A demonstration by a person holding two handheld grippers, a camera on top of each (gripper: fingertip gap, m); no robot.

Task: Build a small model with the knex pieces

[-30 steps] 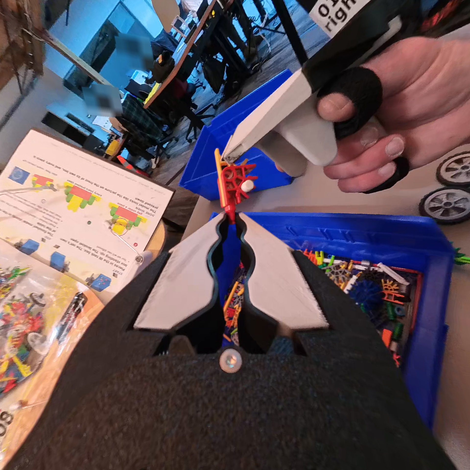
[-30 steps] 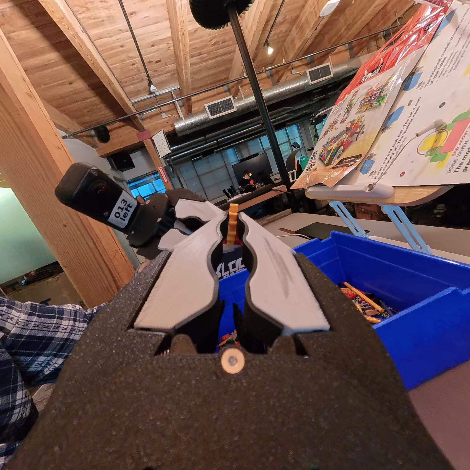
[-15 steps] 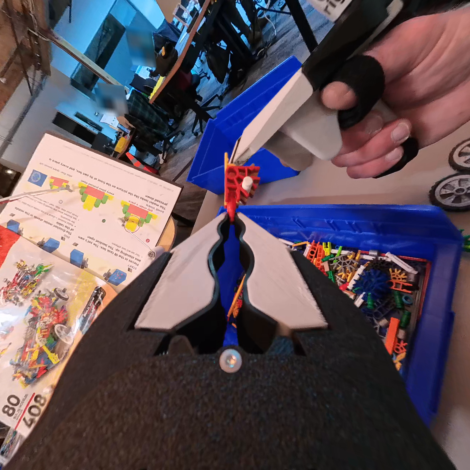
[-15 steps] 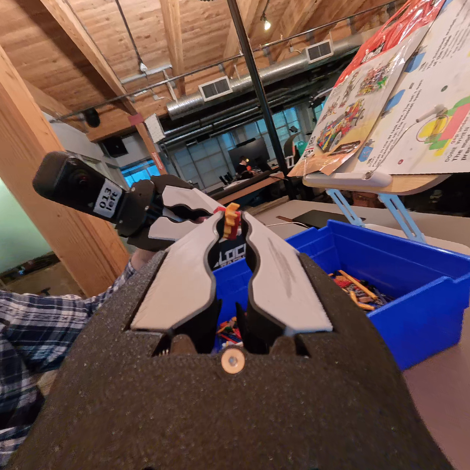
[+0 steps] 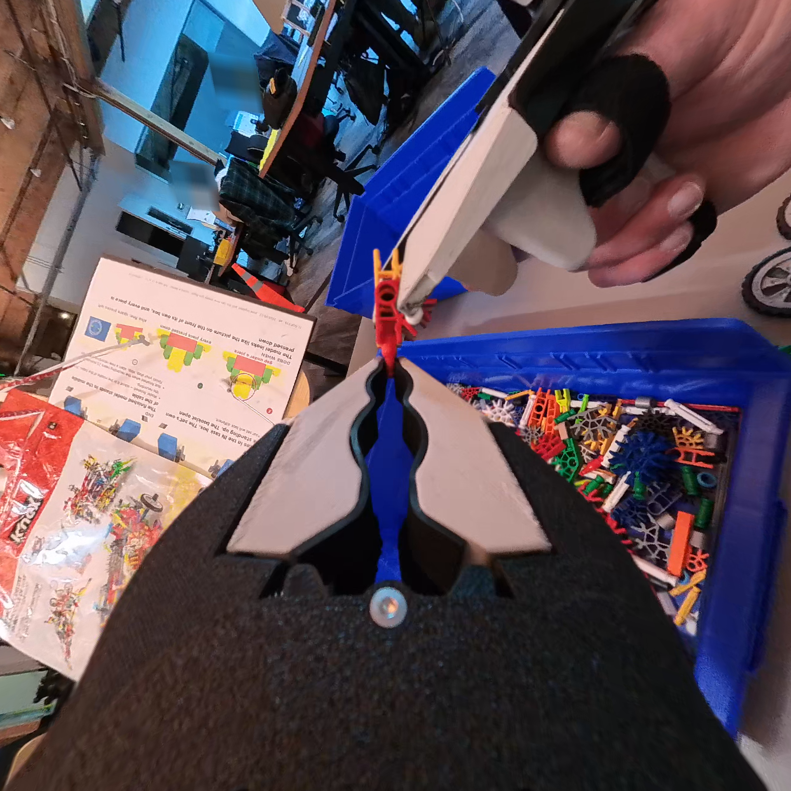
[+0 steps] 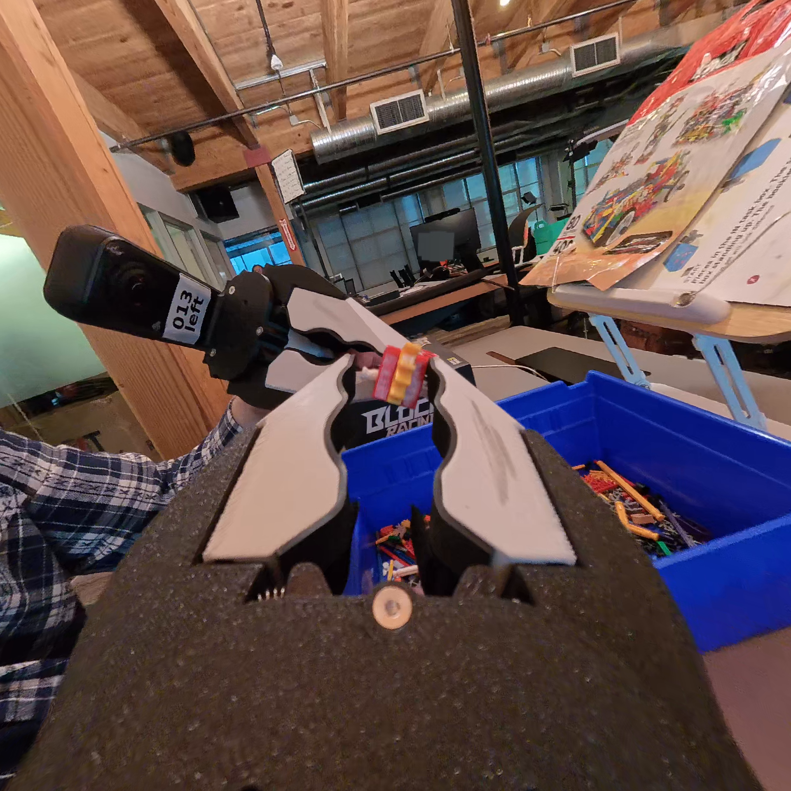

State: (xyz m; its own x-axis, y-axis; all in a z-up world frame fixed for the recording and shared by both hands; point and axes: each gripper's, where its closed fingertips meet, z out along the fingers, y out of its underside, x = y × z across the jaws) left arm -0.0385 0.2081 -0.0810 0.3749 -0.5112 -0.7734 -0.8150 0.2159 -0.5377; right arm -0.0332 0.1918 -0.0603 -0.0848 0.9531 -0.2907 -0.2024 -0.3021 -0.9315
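Observation:
A small red and yellow construction-toy assembly (image 5: pixel 386 299) hangs in the air above the far rim of a blue bin (image 5: pixel 599 338) of mixed toy pieces. My left gripper (image 5: pixel 388 364) is shut on its red lower end. My right gripper (image 5: pixel 408 299), held by a hand, comes in from the upper right and meets the assembly's side. In the right wrist view the assembly (image 6: pixel 402 374) fills the gap between the right gripper's (image 6: pixel 390 368) partly spread fingertips, with a white bit against the left finger. The left gripper (image 6: pixel 364 357) reaches in from the left.
A second blue bin (image 5: pixel 406 192) stands behind. Two toy wheels (image 5: pixel 770 282) lie on the table at right. An instruction sheet (image 5: pixel 192 364) and a bagged booklet (image 5: pixel 64 492) rest on a tilted stand at left. A black box (image 6: pixel 398 421) and a wooden post (image 6: pixel 64 171) are behind. Less than 4 cm separates the two grippers' tips.
The right gripper's jaws have spread from tight on the thin yellow edge to spanning the assembly's width. The assembly has turned edge-on to the left camera. Both grippers rose slightly.

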